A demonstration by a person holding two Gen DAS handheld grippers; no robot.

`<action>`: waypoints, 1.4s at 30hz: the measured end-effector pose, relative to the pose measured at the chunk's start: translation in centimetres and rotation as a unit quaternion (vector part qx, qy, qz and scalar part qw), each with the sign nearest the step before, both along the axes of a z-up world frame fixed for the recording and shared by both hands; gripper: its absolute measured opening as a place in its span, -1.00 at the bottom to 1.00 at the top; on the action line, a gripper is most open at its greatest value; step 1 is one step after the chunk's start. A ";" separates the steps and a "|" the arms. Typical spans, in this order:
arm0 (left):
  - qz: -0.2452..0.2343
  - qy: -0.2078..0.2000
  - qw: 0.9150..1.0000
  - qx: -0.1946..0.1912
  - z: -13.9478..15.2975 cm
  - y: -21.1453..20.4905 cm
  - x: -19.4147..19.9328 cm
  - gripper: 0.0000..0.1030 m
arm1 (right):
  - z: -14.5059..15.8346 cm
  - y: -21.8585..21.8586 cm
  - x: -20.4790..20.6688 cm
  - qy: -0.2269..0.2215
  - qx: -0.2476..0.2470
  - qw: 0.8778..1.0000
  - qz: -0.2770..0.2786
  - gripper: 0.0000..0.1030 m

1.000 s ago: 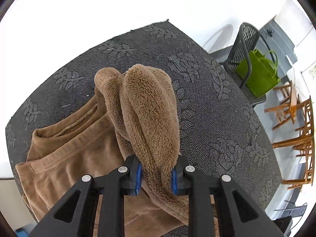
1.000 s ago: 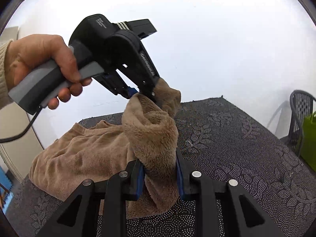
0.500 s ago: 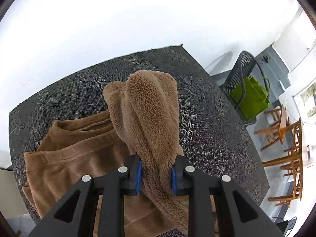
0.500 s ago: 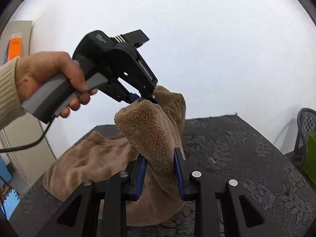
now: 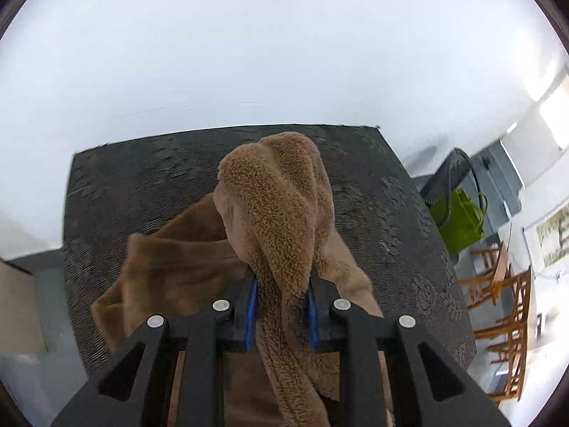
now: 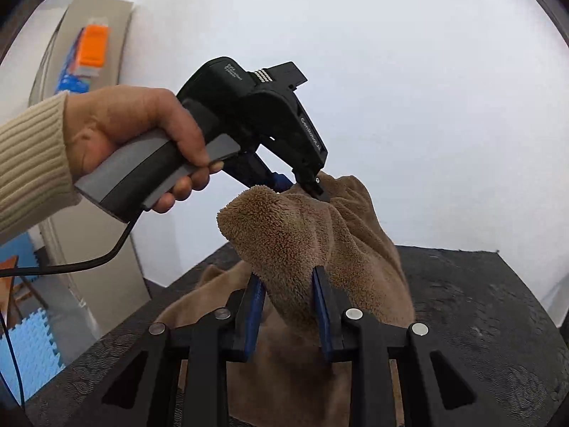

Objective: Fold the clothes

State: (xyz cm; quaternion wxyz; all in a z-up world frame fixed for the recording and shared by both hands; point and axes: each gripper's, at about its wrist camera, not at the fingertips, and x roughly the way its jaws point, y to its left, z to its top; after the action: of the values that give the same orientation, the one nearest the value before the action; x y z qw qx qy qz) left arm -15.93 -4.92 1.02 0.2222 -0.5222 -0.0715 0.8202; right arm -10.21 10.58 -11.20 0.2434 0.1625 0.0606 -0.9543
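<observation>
Above the dark embossed table: brown fleece garment lifted, bunched.
Left gripper and right gripper each clamp a thick, fuzzy fold between blue-padded jaws.

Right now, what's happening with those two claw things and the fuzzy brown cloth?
Left gripper shut on brown fleece garment. Right gripper shut on it too. Garment partly lifted off dark patterned table. Nothing in the way.

one fuzzy brown fleece garment is lying partly on one dark leaf-patterned table. two black two-finger tools are showing, the left tool and the right tool. one green bag is sitting by one black mesh chair.
</observation>
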 end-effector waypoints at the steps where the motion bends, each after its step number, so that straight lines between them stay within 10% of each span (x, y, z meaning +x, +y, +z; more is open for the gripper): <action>1: 0.007 -0.002 1.000 0.003 -0.3 -1.0 0.1 -0.51 | -0.2 -0.8 0.1 0.000 0.005 1.000 0.007 -0.45; 12: 0.092 -0.021 0.995 0.039 -4.2 -11.8 0.2 -0.51 | -4.8 -5.9 -0.7 -0.037 0.058 0.996 0.052 -0.45; 19: 0.061 -0.067 0.987 0.132 -7.2 -12.8 0.9 -0.49 | -6.4 -7.7 -0.5 -0.046 0.076 0.994 0.063 -0.45; 22: 0.039 -0.079 0.984 0.156 -7.5 -11.9 1.0 -0.05 | -6.6 -7.4 -0.6 -0.046 0.077 0.994 0.061 -0.45; 24: 0.035 -0.081 0.981 0.173 -7.8 -11.3 0.5 0.61 | -6.6 -7.5 -1.4 -0.052 0.076 0.994 0.062 -0.44; 29: 0.049 -0.095 0.976 0.188 -9.0 -10.3 -1.3 0.63 | -6.9 -7.6 -1.9 -0.062 0.083 0.992 0.067 -0.30; 32: 0.047 -0.113 0.975 0.185 -10.1 -9.5 -2.0 0.63 | -6.8 -7.2 -1.5 -0.053 0.086 0.992 0.073 0.31; 42: 0.054 -0.147 0.967 0.202 -13.0 -8.4 -3.2 0.63 | -6.1 -4.3 0.3 0.002 0.109 0.990 0.086 0.34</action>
State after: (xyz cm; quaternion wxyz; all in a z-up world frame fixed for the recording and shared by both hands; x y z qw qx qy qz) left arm -19.10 -13.29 -11.97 0.2659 -0.5771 -0.2958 0.7133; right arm -9.92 6.33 -17.29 0.3057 0.1807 0.1783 -0.9177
